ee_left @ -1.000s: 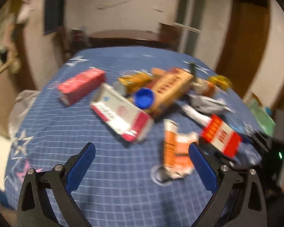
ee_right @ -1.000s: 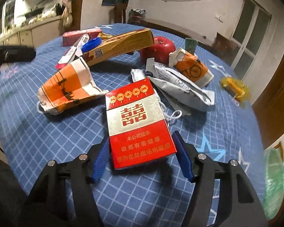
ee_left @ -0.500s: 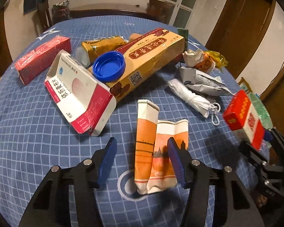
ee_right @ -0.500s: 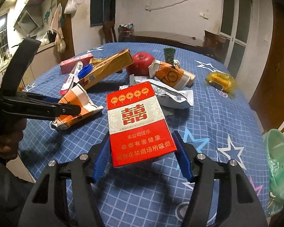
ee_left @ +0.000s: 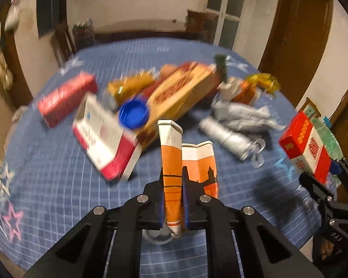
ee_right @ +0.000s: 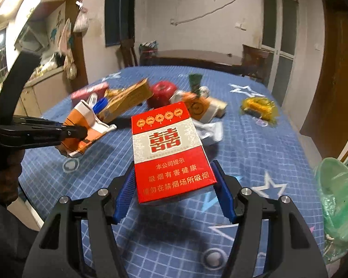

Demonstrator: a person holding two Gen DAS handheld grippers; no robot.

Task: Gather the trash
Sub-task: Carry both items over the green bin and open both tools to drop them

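My left gripper [ee_left: 173, 180] is shut on a crushed orange-and-white paper cup [ee_left: 171, 153], pinching one fold of it just above the blue checked tablecloth [ee_left: 58, 180]. From the right wrist view the same cup [ee_right: 81, 125] hangs from the left gripper [ee_right: 77, 131], held by a person's hand. My right gripper [ee_right: 174, 180] is shut on a red-and-white cigarette box [ee_right: 169, 148], lifted over the table's near side. That box [ee_left: 304, 146] shows at the right edge of the left wrist view.
Trash lies across the tablecloth: a long tan carton [ee_left: 181, 92], blue cap [ee_left: 133, 113], white-red box [ee_left: 104, 139], red box [ee_left: 65, 97], grey wrappers [ee_left: 239, 118], yellow wrapper [ee_right: 258, 106], red apple [ee_right: 162, 92]. A green-lined bin [ee_right: 336, 199] stands off the right edge.
My left gripper moved forward over the paper cup and closed on its fold. My right gripper rose and rolled a little with the cigarette box still in it.
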